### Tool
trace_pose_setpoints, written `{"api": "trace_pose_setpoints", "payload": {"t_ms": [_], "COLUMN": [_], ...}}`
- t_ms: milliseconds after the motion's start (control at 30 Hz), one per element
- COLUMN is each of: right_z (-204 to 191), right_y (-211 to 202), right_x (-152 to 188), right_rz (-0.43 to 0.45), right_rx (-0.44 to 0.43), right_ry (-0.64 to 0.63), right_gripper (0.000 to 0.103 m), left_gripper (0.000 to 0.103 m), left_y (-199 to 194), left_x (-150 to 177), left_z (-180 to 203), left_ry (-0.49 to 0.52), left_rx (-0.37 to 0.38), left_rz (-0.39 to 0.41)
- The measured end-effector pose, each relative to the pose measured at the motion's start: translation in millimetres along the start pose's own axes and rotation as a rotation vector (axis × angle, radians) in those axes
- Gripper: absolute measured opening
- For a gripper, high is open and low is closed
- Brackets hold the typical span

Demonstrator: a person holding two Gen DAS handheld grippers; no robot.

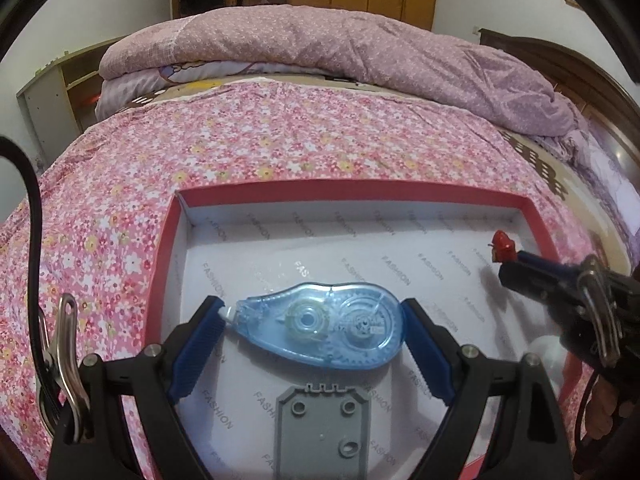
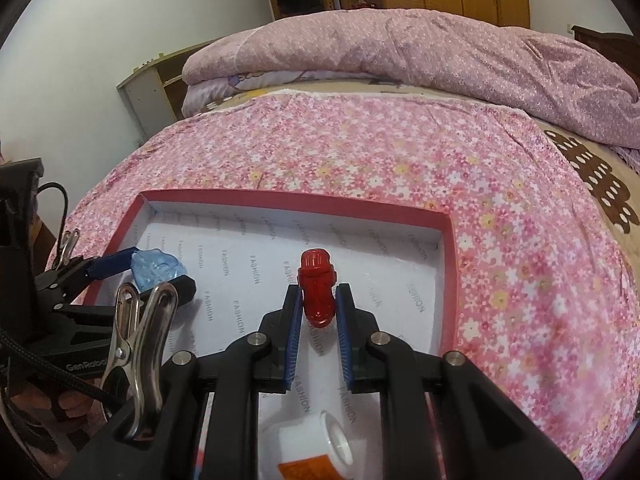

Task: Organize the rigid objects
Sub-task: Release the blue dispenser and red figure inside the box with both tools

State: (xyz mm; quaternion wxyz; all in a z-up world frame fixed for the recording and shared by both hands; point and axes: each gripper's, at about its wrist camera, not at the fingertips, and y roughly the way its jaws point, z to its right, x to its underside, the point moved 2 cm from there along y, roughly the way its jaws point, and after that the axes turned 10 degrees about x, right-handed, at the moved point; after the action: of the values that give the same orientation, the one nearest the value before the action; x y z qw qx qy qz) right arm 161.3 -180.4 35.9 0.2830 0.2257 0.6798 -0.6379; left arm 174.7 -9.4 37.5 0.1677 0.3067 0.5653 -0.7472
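Observation:
A translucent blue correction tape dispenser (image 1: 320, 326) hangs over the box floor, held lengthwise in my left gripper (image 1: 312, 307), whose jaws stand wide and are shut on its two ends. The right wrist view shows the same dispenser (image 2: 158, 269) in the left gripper (image 2: 154, 274) at the box's left side. My right gripper (image 2: 319, 293) is shut on a small red plastic toy (image 2: 317, 292) that sticks out past its blue pads (image 2: 294, 332). The left wrist view shows the red toy (image 1: 502, 246) near the box's far right corner. Both grippers are over the red-rimmed box (image 1: 320, 191) lined with white "FASHION" paper.
A grey plastic plate with holes (image 1: 322, 424) lies in the box below the dispenser. A white bottle with an orange label (image 2: 320, 450) lies in the box under my right gripper. The box (image 2: 448, 280) sits on a pink floral bedsheet (image 2: 400, 152); a folded quilt (image 1: 320, 44) lies behind.

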Motion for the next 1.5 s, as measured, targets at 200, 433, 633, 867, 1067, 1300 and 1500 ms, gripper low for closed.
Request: {"api": "trace_pose_setpoints", "payload": {"t_ms": [200, 433, 633, 867, 1067, 1300, 1500], "right_z": [2, 5, 8, 5, 7, 5, 2], "right_y": [8, 1, -9, -28, -46, -66, -82], "right_x": [0, -2, 0, 9, 16, 31, 45], "right_rz": [-0.015, 0.007, 0.017, 0.043, 0.067, 0.076, 0.081], "right_rx": [0.003, 0.015, 0.020, 0.015, 0.010, 0.005, -0.005], "right_ry": [0.002, 0.030, 0.039, 0.030, 0.036, 0.030, 0.019], "right_gripper": [0.018, 0.031, 0.039, 0.048, 0.050, 0.050, 0.050], "left_gripper": [0.091, 0.091, 0.091, 0.091, 0.091, 0.091, 0.091], "left_y": [-3, -7, -16, -26, -35, -51, -63], "left_x": [2, 5, 8, 14, 15, 23, 35], "left_z": [-1, 1, 3, 9, 13, 20, 23], "left_ry": [-0.028, -0.039, -0.038, -0.008, 0.003, 0.013, 0.019], "left_rx": [0.012, 0.018, 0.007, 0.015, 0.015, 0.017, 0.020], "left_rz": [-0.008, -0.019, 0.001, 0.010, 0.016, 0.023, 0.019]}}
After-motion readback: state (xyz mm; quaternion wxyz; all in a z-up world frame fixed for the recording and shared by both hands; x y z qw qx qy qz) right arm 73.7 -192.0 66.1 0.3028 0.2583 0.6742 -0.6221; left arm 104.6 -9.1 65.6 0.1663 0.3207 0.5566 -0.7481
